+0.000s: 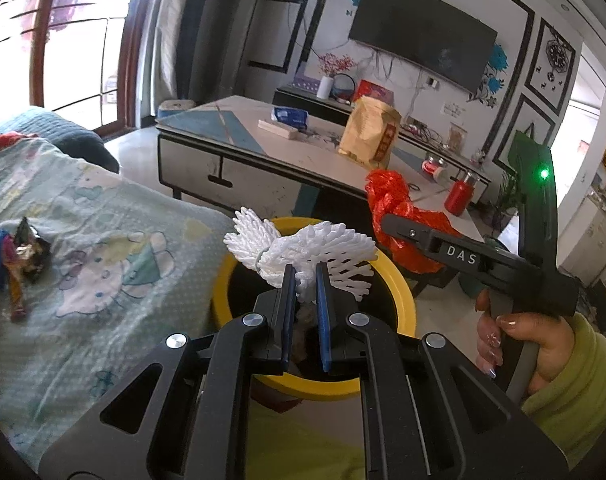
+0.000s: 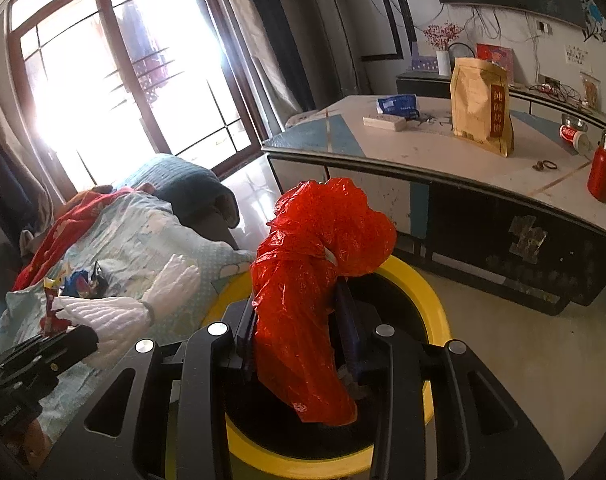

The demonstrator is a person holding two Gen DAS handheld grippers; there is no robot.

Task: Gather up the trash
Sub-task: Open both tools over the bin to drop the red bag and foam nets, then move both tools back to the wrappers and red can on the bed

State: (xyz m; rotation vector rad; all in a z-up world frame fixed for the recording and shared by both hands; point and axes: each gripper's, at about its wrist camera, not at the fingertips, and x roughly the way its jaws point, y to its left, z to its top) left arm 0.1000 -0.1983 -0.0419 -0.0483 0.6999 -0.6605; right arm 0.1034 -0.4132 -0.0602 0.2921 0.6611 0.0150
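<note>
My left gripper (image 1: pixel 306 268) is shut on a white foam fruit net (image 1: pixel 303 250) and holds it above the yellow-rimmed trash bin (image 1: pixel 401 304). My right gripper (image 2: pixel 299 300) is shut on a crumpled red plastic bag (image 2: pixel 311 264) and holds it over the same bin (image 2: pixel 427 300). The red bag (image 1: pixel 399 216) and the right gripper (image 1: pixel 391 222) show at the right of the left wrist view. The foam net (image 2: pixel 119 312) and the left gripper show at the lower left of the right wrist view. Several candy wrappers (image 1: pixel 19 256) lie on the sofa cover.
A sofa with a light cartoon-print cover (image 1: pixel 103 280) is to the left of the bin. A coffee table (image 2: pixel 443 160) stands behind it with a gold paper bag (image 2: pixel 481 104), a red bottle (image 2: pixel 603 172), a blue pack and a power strip. A window is at the far left.
</note>
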